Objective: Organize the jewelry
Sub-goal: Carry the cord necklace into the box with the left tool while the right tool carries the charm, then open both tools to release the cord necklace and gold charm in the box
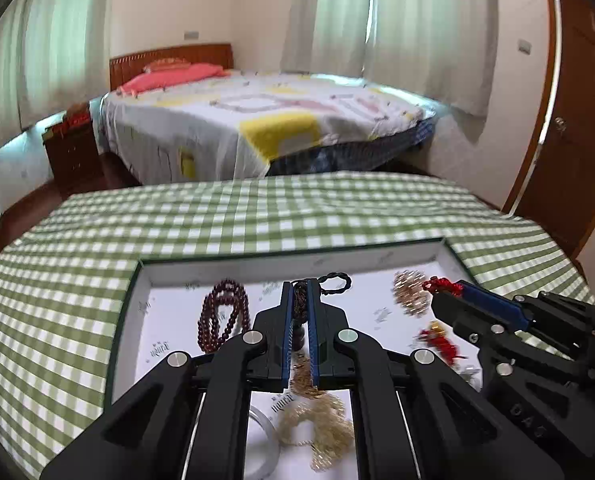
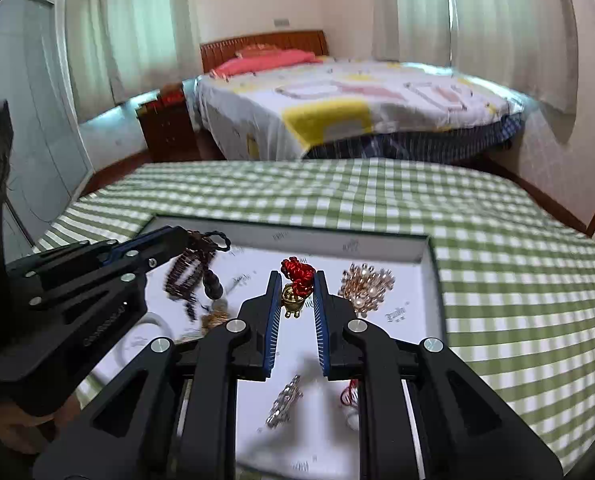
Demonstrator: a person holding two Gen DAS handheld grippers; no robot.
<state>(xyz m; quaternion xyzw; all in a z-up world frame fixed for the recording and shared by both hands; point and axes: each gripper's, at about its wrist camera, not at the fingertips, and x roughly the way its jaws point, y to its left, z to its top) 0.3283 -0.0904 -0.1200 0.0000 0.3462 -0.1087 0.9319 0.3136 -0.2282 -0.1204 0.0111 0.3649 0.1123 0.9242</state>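
A white tray (image 1: pixel 145 280) with a dark rim lies on the green checked table and holds jewelry. My left gripper (image 1: pixel 300 286) is shut on a dark cord necklace with brown beads (image 1: pixel 337 282), held above the tray; it also shows in the right wrist view (image 2: pixel 195 268). My right gripper (image 2: pixel 296 274) is shut on a red knotted cord with a small gold charm (image 2: pixel 293 300), also lifted; it shows in the left wrist view (image 1: pixel 443 286). A dark red bead string (image 1: pixel 221 316), a gold chain pile (image 1: pixel 321 428) and a pearl brooch (image 2: pixel 365 288) lie in the tray.
A silver brooch (image 2: pixel 285 402), a white bangle (image 1: pixel 263 448) and a red tasselled piece (image 1: pixel 441 342) also lie in the tray. The green checked cloth (image 1: pixel 257 212) surrounds it. A bed (image 1: pixel 257 120) stands behind the table, a wooden door (image 1: pixel 573 120) at right.
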